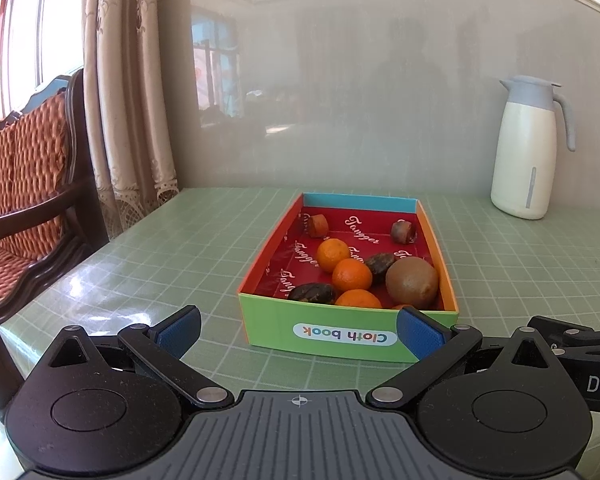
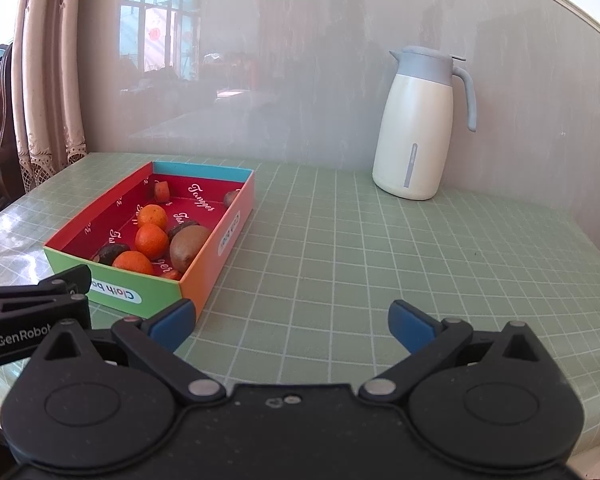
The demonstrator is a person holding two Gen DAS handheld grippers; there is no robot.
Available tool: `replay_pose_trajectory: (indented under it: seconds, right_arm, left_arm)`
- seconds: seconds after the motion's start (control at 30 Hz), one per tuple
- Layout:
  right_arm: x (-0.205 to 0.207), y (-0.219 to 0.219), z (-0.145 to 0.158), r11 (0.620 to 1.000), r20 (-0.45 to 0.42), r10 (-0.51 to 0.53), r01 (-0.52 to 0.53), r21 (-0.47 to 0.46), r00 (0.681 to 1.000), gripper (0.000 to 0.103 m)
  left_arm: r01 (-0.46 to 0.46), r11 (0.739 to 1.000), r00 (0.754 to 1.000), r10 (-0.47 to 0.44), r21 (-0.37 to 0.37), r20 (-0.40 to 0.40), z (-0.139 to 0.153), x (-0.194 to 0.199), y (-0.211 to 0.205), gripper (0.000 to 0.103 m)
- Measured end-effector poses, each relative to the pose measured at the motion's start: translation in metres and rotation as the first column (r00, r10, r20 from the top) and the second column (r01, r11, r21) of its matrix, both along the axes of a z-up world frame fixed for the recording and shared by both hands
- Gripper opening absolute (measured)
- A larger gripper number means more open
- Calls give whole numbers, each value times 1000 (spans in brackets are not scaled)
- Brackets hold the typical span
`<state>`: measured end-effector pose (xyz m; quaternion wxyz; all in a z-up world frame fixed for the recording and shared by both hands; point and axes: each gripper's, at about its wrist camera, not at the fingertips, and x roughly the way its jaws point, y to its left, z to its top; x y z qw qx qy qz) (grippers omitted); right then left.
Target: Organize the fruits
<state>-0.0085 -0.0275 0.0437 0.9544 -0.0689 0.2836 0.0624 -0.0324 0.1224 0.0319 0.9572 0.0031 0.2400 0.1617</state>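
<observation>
Fruits sit inside the box, which lies dead ahead of the left gripper, long axis pointing away from it; right gripper is off the box's right side, both spread wide, holding nothing.

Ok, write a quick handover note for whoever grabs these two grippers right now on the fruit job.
Left gripper: open, empty, just short of the box's near wall.
Right gripper: open, empty, over bare tablecloth right of the box.
Box: holds every fruit in view: kiwi, three oranges with a sliver of another orange piece, dark fruits, two cut pieces at the far end.
Done: cannot tell.
Left: fruits lie mixed; sorting possibly remains.
Jug stands at the back right.
</observation>
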Motion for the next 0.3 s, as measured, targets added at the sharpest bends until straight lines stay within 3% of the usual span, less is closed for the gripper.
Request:
replay_pose_trajectory:
  seconds: [0.3]
  right_arm:
    - [-1, 0, -1, 1000, -2, 16, -15, 9, 1000, 103]
  left_arm:
    - [-1, 1000, 999, 3, -24, 45, 3, -7, 5, 103]
